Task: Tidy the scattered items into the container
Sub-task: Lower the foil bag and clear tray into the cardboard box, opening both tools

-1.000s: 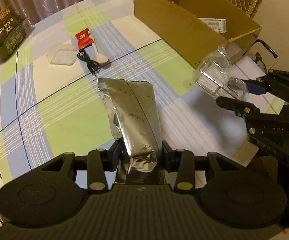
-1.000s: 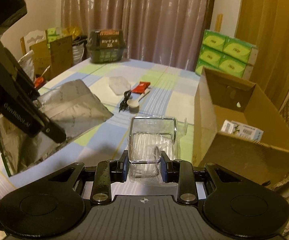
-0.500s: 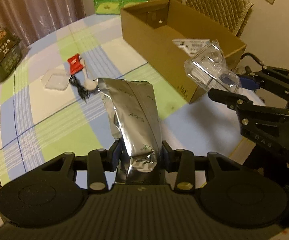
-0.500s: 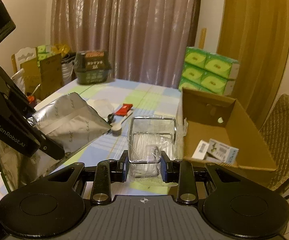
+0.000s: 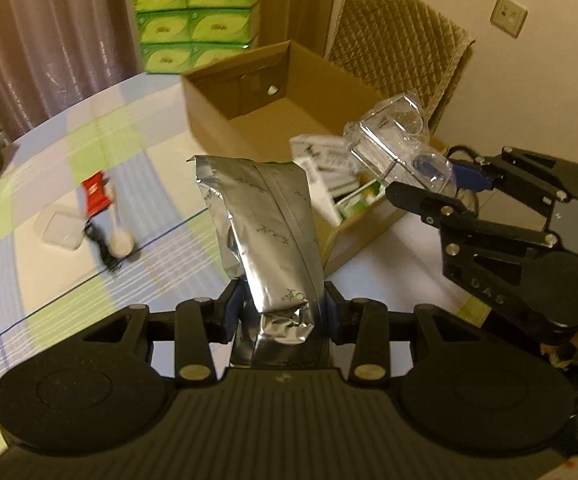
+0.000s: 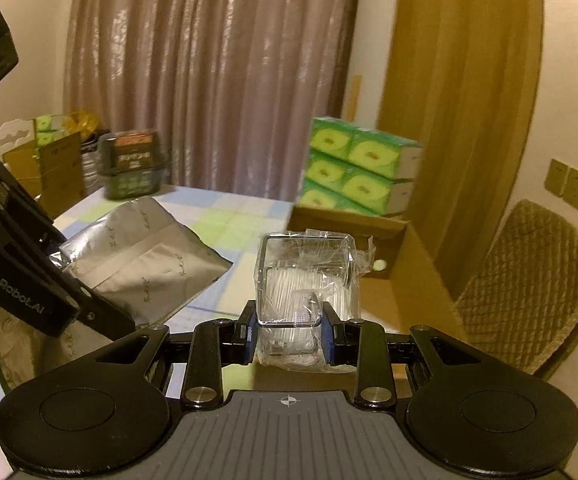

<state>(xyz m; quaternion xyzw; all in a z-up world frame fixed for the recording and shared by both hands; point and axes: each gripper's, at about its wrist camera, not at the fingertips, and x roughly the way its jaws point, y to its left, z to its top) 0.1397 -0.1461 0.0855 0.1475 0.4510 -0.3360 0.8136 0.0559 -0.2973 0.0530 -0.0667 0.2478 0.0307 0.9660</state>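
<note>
My left gripper is shut on a silver foil pouch, held upright in the air near the open cardboard box. The pouch also shows in the right wrist view. My right gripper is shut on a clear plastic box of white sticks, held above the near end of the cardboard box. In the left wrist view the clear box hangs over white cartons lying inside the cardboard box.
On the checked tablecloth lie a red sachet, a black cable, a white scoop and a clear lid. Green tissue packs stand behind the box. A quilted chair is at right.
Both grippers have risen and moved toward the cardboard box with their loads. The clear box now hangs over the box's near end; the pouch is closer to its side.
</note>
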